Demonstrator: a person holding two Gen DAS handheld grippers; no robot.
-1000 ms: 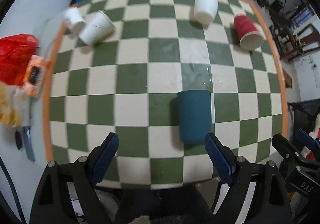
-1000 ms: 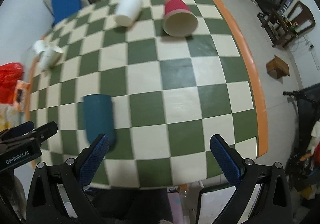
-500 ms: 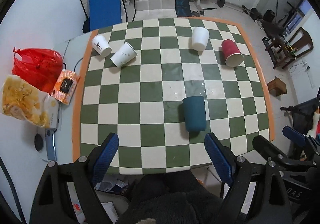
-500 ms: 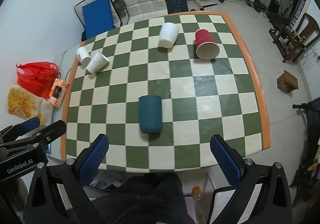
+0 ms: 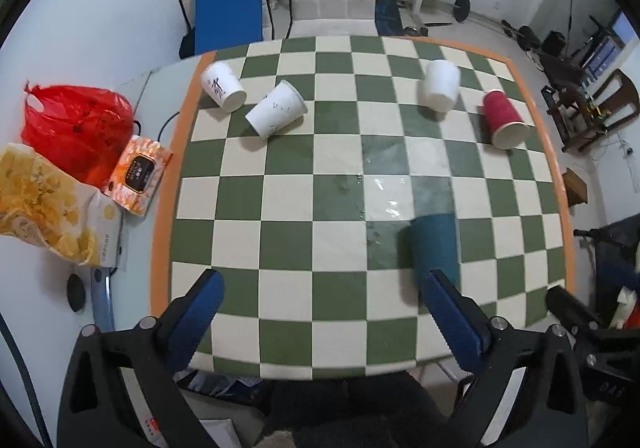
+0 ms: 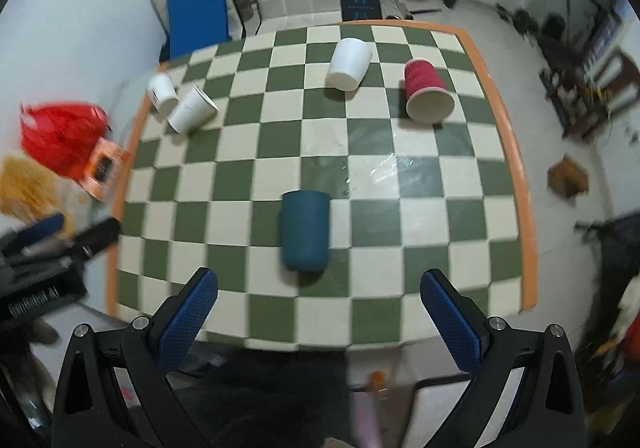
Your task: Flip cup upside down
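Observation:
A dark teal cup (image 5: pixel 434 248) (image 6: pixel 306 232) stands upside down on the green-and-cream checkered table (image 5: pixel 288 175) (image 6: pixel 432 215), near its front edge, beside a wet patch (image 5: pixel 386 191). My left gripper (image 5: pixel 320 304) is open and empty, held high above the table's front edge; its right finger (image 5: pixel 452 312) overlaps the cup's lower edge in the view. My right gripper (image 6: pixel 318 306) is open and empty, high above the front edge, with the cup between and beyond its fingers.
A red cup (image 5: pixel 502 119) (image 6: pixel 426 91) and three white cups (image 5: pixel 440 89) (image 5: pixel 276 113) (image 5: pixel 222 85) lie on their sides at the back of the table. A red bag (image 5: pixel 76 127), a snack bag (image 5: pixel 44 203) and an orange packet (image 5: pixel 138 171) lie left of the table.
Both grippers have pulled up and back from the table, so much more of the room shows. The teal cup stays in place, upside down.

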